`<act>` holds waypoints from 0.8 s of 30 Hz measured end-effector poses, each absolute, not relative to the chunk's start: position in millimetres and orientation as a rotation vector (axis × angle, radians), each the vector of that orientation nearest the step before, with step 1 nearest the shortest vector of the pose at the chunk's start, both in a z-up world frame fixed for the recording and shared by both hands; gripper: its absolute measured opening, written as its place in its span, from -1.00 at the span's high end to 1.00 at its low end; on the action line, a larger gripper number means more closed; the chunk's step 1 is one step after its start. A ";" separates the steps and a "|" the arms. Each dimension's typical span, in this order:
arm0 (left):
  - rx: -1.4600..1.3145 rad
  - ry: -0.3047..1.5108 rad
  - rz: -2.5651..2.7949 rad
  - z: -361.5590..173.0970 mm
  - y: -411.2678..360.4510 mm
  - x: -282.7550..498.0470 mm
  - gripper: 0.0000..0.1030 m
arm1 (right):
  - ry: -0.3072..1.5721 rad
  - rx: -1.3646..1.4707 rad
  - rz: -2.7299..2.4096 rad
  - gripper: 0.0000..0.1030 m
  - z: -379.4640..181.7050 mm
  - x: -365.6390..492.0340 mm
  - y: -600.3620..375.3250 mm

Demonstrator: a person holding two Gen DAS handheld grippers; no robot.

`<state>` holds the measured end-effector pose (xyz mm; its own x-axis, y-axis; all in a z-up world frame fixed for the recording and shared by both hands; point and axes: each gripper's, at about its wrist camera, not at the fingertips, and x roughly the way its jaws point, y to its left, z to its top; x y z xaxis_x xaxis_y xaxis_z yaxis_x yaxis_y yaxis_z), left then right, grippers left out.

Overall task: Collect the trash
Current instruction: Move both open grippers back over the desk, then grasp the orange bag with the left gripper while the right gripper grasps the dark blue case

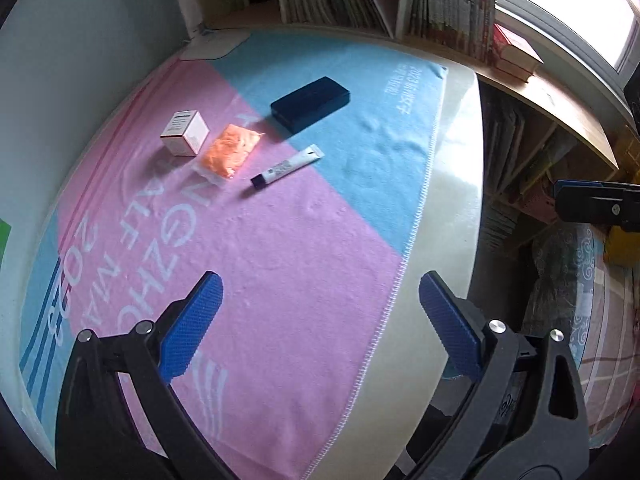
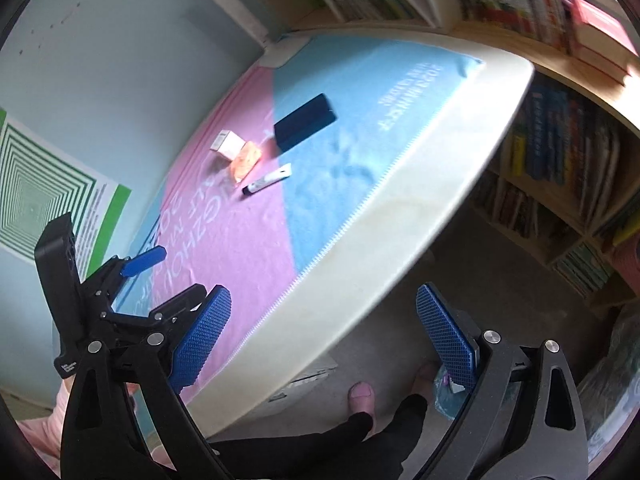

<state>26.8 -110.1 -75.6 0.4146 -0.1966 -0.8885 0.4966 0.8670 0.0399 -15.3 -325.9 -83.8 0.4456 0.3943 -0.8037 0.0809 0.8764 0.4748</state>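
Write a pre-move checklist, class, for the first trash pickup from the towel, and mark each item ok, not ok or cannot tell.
1. Left gripper jaws open and empty: ok.
2. Right gripper jaws open and empty: ok.
3. Orange packet, small box, tube and dark case all lying on the towel: ok.
4. Packet clear of the box for a clean grasp: cannot tell.
5. Trash container in view: not ok.

- Pale blue wall point(image 2: 120, 40) with a green-striped poster point(image 2: 36, 200).
- Wooden bookshelves point(image 1: 452, 8) packed with books, running under a bright window point(image 1: 568, 8).
- White table point(image 1: 452, 184) under a pink-and-blue towel point(image 1: 280, 240).
- Grey floor point(image 2: 400, 280).
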 end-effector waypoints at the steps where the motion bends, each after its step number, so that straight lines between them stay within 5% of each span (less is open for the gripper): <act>1: 0.315 1.059 -0.432 -75.6 -106.4 28.8 -0.87 | 1.107 0.482 0.213 -0.81 -84.1 -10.2 -322.6; 24: 0.235 1.111 -0.242 -93.2 -64.3 138.9 -0.87 | 1.196 0.254 0.327 -0.81 -105.0 144.6 -280.7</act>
